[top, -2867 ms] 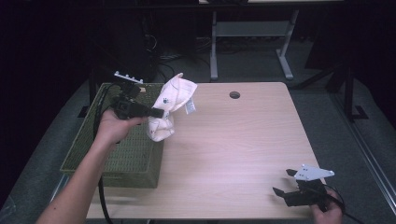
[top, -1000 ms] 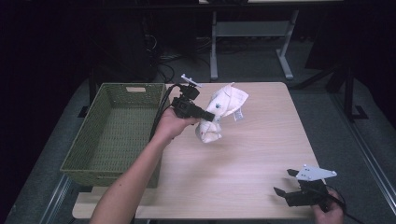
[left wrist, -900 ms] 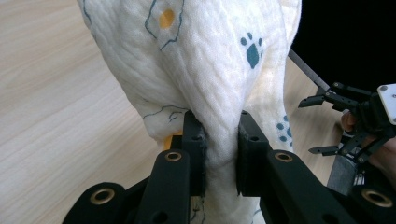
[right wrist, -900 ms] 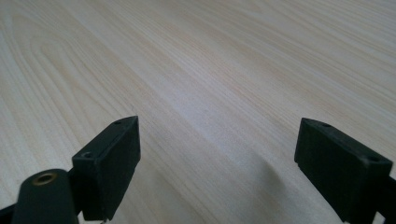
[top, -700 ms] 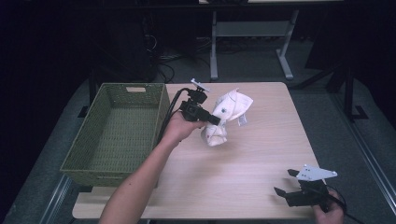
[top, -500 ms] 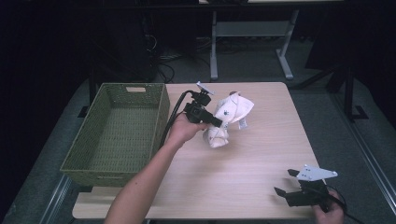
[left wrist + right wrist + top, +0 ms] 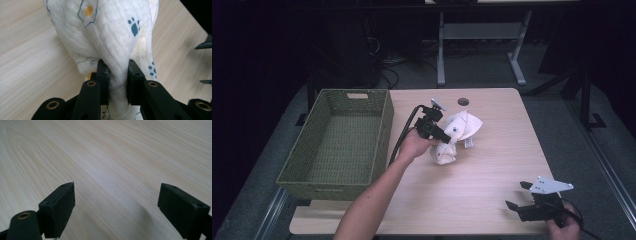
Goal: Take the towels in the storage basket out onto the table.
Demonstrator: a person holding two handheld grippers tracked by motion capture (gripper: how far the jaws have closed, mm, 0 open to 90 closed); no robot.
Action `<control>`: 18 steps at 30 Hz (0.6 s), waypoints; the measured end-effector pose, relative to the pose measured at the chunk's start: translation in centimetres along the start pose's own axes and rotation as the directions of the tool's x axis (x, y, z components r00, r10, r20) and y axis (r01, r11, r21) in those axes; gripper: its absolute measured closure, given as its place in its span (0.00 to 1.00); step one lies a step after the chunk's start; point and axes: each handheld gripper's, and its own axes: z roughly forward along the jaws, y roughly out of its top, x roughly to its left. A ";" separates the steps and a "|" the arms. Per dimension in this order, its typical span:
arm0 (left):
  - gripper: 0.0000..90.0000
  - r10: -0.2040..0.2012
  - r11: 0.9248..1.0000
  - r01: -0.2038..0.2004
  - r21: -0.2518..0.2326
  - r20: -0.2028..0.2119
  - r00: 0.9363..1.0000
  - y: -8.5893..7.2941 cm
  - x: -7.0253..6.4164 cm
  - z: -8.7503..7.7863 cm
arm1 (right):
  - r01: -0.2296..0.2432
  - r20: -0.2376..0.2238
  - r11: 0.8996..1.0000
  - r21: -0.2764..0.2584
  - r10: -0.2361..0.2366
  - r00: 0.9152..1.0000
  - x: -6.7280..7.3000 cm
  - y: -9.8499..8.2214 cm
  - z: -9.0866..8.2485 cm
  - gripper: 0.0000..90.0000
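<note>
White quilted cloth (image 7: 110,37), printed with blue paw marks and an orange dot, is pinched between your left gripper (image 7: 115,82)'s jaws, which are clamped on a gathered fold of it. Beyond the jaw tips the cloth bunches upward and blocks most of what lies ahead; pale wood grain of the bench (image 7: 30,50) shows to either side of it.

From the high view, your left gripper (image 7: 443,137) holds that cloth (image 7: 457,135) near the middle of the bench, its lower end touching the wood. Your left hand (image 7: 414,146) is wrapped around the handle, with the black cable looping back toward you. Off to the side of the jaws, away from the cloth, sits a green woven basket (image 7: 337,145) along the bench's left edge. Past the cloth, near the far edge, is a small round hole (image 7: 463,101) in the benchtop.

Your right gripper (image 7: 116,202) has its jaws spread wide apart, with bare wood between and ahead of them. It rests at the near right corner of the bench (image 7: 492,165), well apart from the cloth, grey plate on top.
</note>
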 end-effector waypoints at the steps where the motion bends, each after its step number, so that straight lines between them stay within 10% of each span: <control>1: 0.83 0.003 1.000 -0.003 0.002 -0.008 1.000 0.0 0.0 0.1 | 0.001 0.002 1.000 0.003 -0.001 1.000 0.0 0.0 0.0 0.16; 18: 0.78 0.017 1.000 -0.017 0.006 -0.027 0.999 0.1 -1.1 2.7 | 0.002 0.001 1.000 0.001 -0.002 1.000 0.0 0.0 0.0 0.16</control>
